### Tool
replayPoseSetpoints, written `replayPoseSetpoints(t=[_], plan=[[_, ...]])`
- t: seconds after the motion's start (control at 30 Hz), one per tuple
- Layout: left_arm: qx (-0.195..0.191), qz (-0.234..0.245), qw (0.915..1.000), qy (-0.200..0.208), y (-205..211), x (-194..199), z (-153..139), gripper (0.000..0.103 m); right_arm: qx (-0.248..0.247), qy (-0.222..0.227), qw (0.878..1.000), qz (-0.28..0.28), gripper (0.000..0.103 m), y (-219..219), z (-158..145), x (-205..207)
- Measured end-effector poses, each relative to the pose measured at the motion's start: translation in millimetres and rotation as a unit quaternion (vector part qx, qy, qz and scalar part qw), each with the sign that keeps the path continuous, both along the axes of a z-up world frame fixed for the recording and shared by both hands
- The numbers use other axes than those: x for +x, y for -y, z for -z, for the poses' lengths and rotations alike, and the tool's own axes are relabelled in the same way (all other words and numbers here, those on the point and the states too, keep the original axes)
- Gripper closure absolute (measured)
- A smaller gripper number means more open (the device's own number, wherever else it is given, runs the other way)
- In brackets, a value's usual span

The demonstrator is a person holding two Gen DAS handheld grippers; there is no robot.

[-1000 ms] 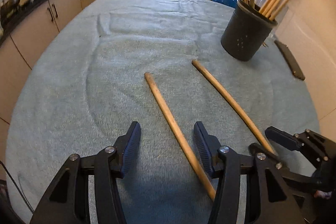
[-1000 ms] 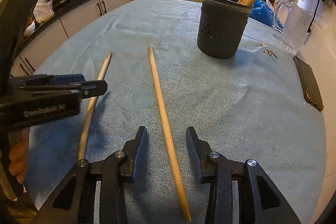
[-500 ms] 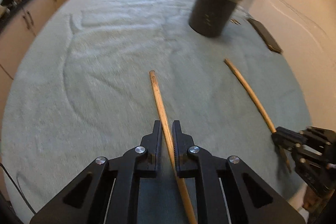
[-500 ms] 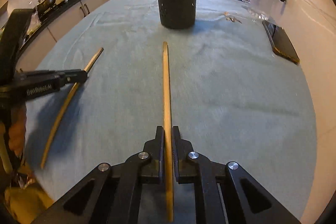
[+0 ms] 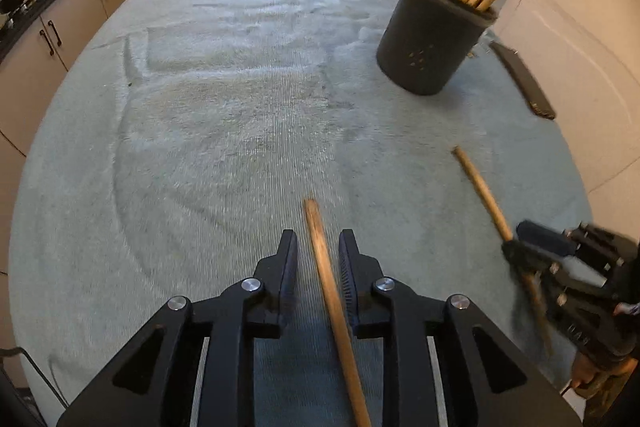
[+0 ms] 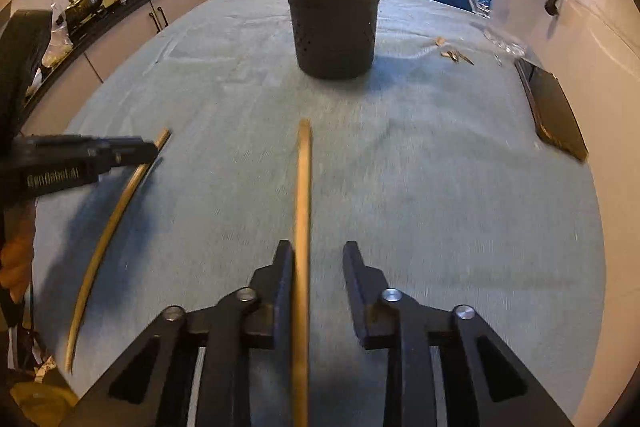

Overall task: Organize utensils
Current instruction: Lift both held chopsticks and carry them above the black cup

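Evidently both grippers straddled sticks for lengthwise grip. Left gripper (image 5: 318, 261) jaws partly open, thin wooden stick (image 5: 326, 275) between, ungripped. Right gripper (image 6: 316, 275) likewise; second wooden stick (image 6: 302, 211) against left finger. Dark perforated cylindrical holder (image 6: 335, 27) stood ahead on teal towel (image 6: 440, 187), well apart.

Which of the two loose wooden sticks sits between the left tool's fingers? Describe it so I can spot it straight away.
Start at the dark utensil holder on the blue-grey towel. Two loose sticks lie nearer than it. The left tool straddles the left stick, jaws open, not touching. Unlike the right stick, which the right tool straddles, it lies further from the wall-side phone.
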State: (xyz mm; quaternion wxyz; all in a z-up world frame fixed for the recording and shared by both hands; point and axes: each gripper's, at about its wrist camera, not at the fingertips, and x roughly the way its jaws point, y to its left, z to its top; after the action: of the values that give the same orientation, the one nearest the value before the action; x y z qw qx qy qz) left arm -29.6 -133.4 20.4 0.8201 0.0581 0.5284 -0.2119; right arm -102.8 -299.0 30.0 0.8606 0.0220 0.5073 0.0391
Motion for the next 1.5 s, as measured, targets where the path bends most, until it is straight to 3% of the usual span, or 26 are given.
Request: replayPoseSetpoints(t=[0.33, 0.47, 0.6, 0.67, 0.73, 1.07, 1.5], plan=[[0.007, 0.003, 0.9999, 0.011, 12, 15, 1, 0.083, -0.031, -0.026, 0.999, -0.016, 0.083, -13, 2, 70], [0.014, 0.004, 0.9995, 0.027, 17, 14, 2, 0.083, -0.035, -0.033, 0.999, -0.015, 0.086, -15, 1, 77], [0.021, -0.003, 0.9987, 0.047, 23, 9, 4, 0.083, -0.032, -0.025, 0.999, -0.009, 0.096, -19, 2, 76], [0.01, -0.004, 0.9994, 0.033, 22, 9, 3, 0.096, -0.021, -0.018, 1.0, -0.005, 0.096, -17, 1, 74], [-0.017, -0.016, 0.9995, 0.019, 15, 8, -2, 0.096, 0.013, -0.006, 1.0, 0.011, 0.096, -7, -2, 71], [-0.096, -0.044, 0.9901, 0.092, -19, -33, -71, 0.096, 0.059, 0.106, 0.992, 0.038, 0.096, 7, -66, 15], [-0.129, -0.024, 0.9737, 0.186, -23, -95, -132, 0.096, 0.072, 0.206, 0.975, 0.046, 0.096, 0, -131, -52]])
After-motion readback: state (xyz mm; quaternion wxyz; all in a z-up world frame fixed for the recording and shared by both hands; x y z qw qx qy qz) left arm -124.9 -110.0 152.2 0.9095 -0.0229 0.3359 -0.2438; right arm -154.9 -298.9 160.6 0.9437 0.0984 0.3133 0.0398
